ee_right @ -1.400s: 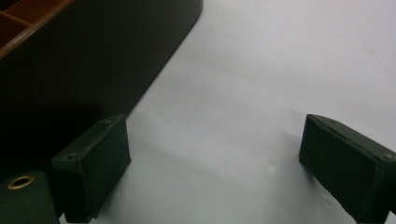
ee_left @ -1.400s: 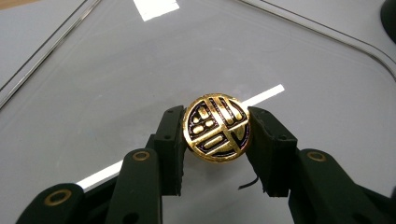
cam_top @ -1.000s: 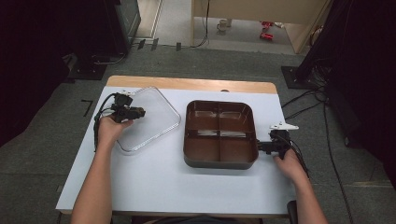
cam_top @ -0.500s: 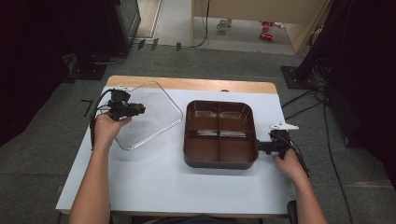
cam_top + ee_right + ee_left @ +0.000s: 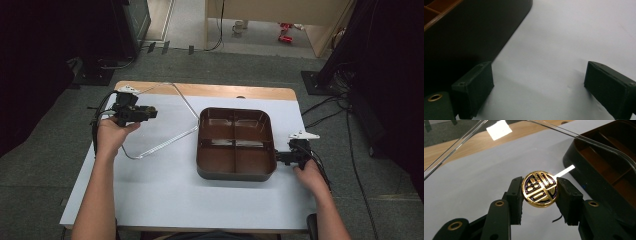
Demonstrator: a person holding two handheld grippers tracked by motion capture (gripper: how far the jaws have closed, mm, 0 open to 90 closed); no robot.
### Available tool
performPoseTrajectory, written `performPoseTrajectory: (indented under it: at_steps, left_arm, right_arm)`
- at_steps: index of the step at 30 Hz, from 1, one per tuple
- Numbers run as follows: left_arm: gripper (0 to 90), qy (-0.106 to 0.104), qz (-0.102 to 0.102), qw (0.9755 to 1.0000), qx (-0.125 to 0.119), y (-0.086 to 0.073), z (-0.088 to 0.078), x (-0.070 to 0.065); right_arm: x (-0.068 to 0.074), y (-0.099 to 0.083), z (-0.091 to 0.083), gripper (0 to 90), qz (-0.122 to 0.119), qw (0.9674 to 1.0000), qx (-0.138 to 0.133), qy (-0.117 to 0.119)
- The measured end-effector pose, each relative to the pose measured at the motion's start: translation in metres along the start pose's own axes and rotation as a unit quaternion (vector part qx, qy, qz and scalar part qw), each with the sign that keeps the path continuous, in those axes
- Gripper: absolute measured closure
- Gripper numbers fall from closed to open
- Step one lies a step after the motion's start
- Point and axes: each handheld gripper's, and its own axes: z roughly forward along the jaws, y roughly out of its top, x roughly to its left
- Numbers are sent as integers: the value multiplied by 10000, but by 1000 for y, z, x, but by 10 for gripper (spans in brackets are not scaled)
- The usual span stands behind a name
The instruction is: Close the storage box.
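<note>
On the pale tabletop (image 5: 165,195) we log a brown four-compartment tray (image 5: 235,142), its clear lid (image 5: 165,120) tilted up to its left. The left claw (image 5: 539,195) is clenched on the lid's round gold emblem knob (image 5: 539,188). The right claw (image 5: 539,92) is released, jaws wide on bare tabletop, just beside the tray's right wall. A wooden strip (image 5: 210,90) edges the far side. Around it we note grey carpet (image 5: 40,165), cables (image 5: 325,112), dark equipment stands (image 5: 320,80) and red items (image 5: 285,32) on the far floor.
</note>
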Motion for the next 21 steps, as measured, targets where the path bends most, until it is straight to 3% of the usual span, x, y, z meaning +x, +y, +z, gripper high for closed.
performPoseTrajectory:
  at_steps: [4,14,18,21]
  left_arm:
    - [595,66,122,9999,-70,6,-3,-12]
    - [595,-348,456,9982,-179,16,-4,-43]
    - [595,-692,450,9963,-241,20,1,-54]
    - [595,-722,634,9951,-229,22,8,-66]
  right_arm:
    - [0,0,0,82,-7,10000,1,2]
    - [0,0,0,82,-4,10000,0,-1]
    - [0,0,0,82,4,10000,8,5]
    - [0,0,0,81,-8,10000,4,1]
